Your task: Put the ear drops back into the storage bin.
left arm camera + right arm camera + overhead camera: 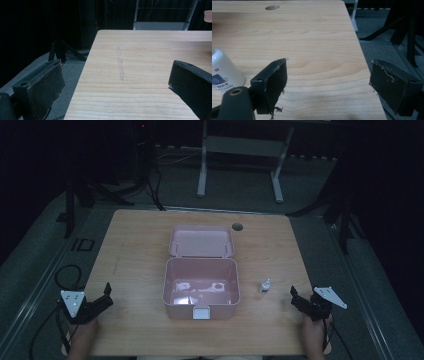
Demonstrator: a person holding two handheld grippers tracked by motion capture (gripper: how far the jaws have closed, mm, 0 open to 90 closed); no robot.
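Observation:
A pink plastic box (200,289) stands open in the middle of the wooden table (140,250), its lid (201,241) laid back behind it and white items lying on its floor. A small white bottle (265,286) stands upright just right of the box; its lower body shows at the left edge of the right gripper view (222,72). My left gripper (106,295) rests at the table's front left corner, jaws open and empty (115,82). Near the front right corner my right gripper (295,296) is open too, with bare wood between its jaws (328,82).
A round cable hole (237,226) sits in the tabletop behind the box. The table's left edge (83,70) and right edge (362,57) drop to grey carpet. A white desk frame (240,165) and dark stands lie beyond the far edge.

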